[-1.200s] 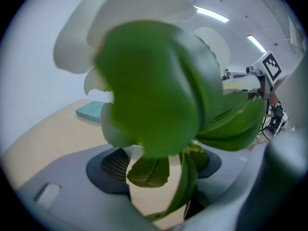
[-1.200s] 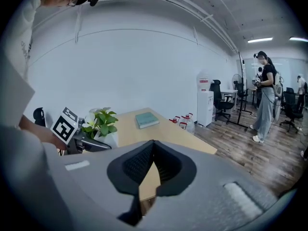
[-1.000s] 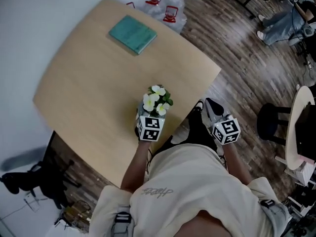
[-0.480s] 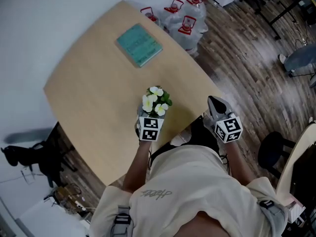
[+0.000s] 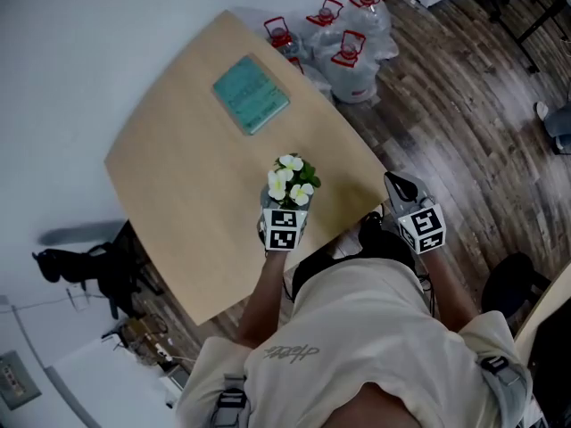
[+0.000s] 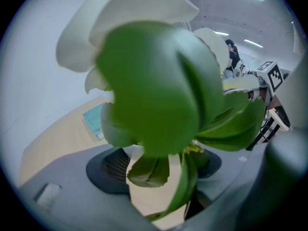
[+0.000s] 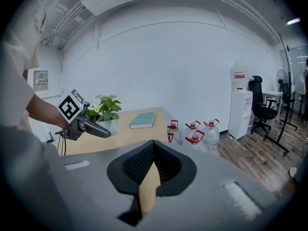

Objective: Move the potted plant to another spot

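The potted plant (image 5: 290, 178), white flowers and green leaves in a pale pot, is over the near part of the wooden table (image 5: 178, 150). My left gripper (image 5: 284, 210) is shut on the pot from the near side. In the left gripper view the plant's leaves (image 6: 154, 81) fill most of the picture, rising between the two pads. The right gripper view shows the plant (image 7: 103, 110) held by the left gripper (image 7: 94, 129); whether the pot rests on the tabletop I cannot tell. My right gripper (image 5: 397, 184) hangs off the table's right edge, shut and empty (image 7: 154, 146).
A teal book (image 5: 251, 94) lies on the far part of the table. Several water bottles (image 5: 348, 38) with red handles stand on the wooden floor beyond the table's far corner. A water dispenser (image 7: 239, 105) and an office chair (image 7: 260, 105) are by the white wall.
The left gripper has carried the plant across the table, closer to the teal book. The right gripper has moved along with it beside the table's edge.
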### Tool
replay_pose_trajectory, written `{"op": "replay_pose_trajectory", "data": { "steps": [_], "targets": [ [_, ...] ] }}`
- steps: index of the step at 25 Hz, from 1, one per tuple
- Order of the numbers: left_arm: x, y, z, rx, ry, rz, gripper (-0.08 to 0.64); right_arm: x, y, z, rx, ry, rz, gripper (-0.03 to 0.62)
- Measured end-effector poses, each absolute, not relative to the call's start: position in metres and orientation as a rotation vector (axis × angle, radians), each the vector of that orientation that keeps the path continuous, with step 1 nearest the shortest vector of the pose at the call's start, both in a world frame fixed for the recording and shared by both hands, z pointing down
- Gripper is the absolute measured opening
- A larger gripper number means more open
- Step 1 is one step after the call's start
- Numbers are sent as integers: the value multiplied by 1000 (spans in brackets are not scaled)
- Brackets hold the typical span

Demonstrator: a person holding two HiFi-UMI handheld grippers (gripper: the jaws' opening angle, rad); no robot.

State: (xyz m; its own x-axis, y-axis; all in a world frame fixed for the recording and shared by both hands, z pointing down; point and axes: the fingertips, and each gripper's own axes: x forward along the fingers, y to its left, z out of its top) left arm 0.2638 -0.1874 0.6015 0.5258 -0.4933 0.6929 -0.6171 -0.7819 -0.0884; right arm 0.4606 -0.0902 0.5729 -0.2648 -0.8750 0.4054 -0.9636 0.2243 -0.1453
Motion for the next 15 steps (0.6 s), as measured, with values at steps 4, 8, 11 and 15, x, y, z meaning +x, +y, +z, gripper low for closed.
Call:
{"op": "replay_pose_trajectory", "data": {
  "steps": [4, 8, 11, 15],
  "targets": [
    [284, -180, 610, 2537, -952, 1099, 356, 474, -91, 586, 1678, -2303, 582, 2],
    [296, -184, 617, 2471, -983, 1060, 356, 481, -94, 595, 1635, -2337, 642, 2],
    [308, -191, 625, 2479, -996, 1064, 356, 484, -94, 599, 1582, -2357, 660, 3],
    [324, -209, 639, 2513, -972, 1105, 356, 485, -101, 607, 1535, -2361, 701, 3]
  ]
}}
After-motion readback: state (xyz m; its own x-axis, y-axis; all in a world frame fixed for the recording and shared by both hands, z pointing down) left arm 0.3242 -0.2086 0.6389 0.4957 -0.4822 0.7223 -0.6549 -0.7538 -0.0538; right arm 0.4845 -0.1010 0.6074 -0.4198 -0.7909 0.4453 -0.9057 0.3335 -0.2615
